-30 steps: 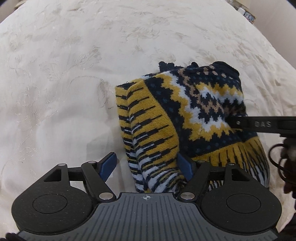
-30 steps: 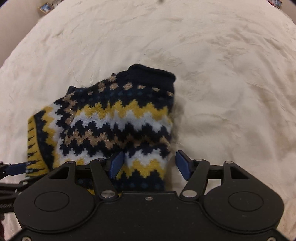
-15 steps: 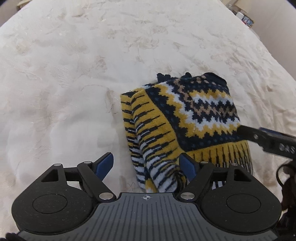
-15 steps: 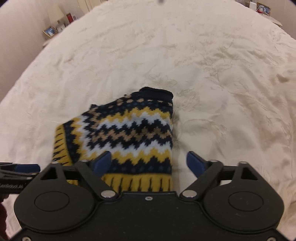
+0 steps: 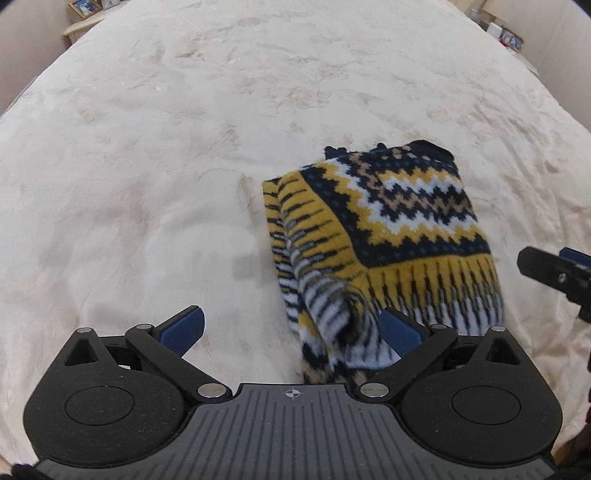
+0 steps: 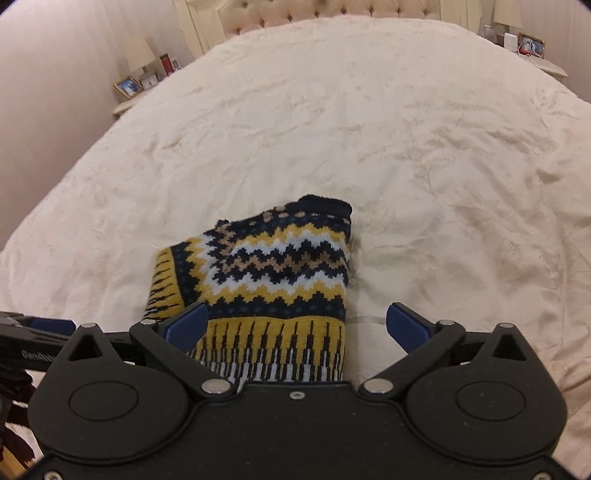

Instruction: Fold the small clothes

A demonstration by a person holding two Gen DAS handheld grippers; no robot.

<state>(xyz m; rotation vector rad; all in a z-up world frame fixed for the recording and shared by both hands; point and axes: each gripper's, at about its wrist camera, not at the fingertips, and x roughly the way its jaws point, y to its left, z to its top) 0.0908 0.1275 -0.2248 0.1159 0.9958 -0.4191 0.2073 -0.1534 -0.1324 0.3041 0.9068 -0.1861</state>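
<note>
- Left tongs [image 5: 291, 328]: spread wide, gripping nothing; a loose striped flap of the knitted garment [image 5: 384, 236] is bulging up just beside the right-hand pad, and is likely to snag and undo the fold.
- Knitted garment: lying folded on the bed [image 5: 147, 166].
- Right tongs [image 6: 295, 323]: spread, empty, hovering over the hem.
- Right view alone is showing the headboard [image 6: 314, 11]; left view alone is showing that flap.
</note>
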